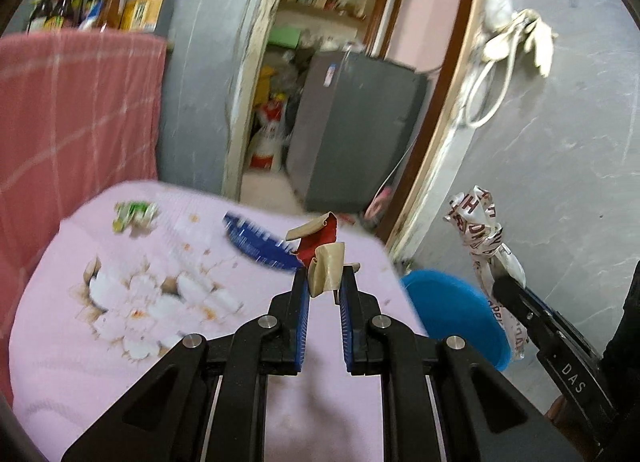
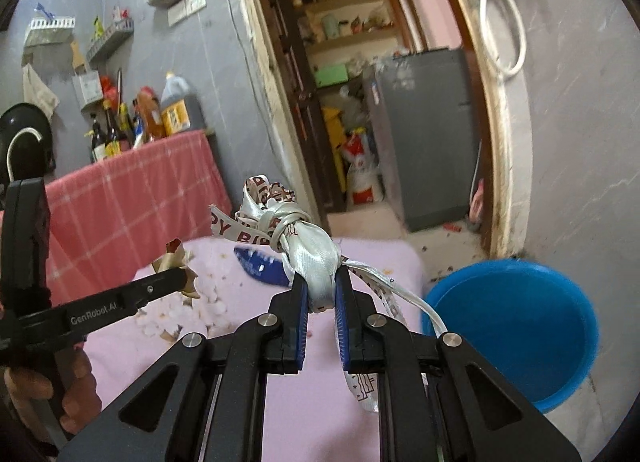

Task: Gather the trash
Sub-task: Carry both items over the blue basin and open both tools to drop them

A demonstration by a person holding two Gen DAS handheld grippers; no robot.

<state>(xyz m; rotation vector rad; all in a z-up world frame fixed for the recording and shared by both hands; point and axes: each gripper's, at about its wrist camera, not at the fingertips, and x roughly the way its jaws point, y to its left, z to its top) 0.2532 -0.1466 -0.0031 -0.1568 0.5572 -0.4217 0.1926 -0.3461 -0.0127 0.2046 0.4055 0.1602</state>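
Right wrist: ribbon (image 2: 308, 250) between tongs (image 2: 322, 290)

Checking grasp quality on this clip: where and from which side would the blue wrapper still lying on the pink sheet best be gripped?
The blue wrapper lies flat on the pink sheet, so there is little to pinch in the middle. Probably best is its near pointed end, approached from above and this side with one finger slid under the edge. Both grippers are occupied: left gripper holds curled scraps, right gripper the knotted ribbon.

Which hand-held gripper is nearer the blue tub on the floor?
Right. The right hand-held gripper, shut on knotted ribbon, is beside the blue tub; the left hand-held gripper, holding wrapper scrap, is farther over the table.
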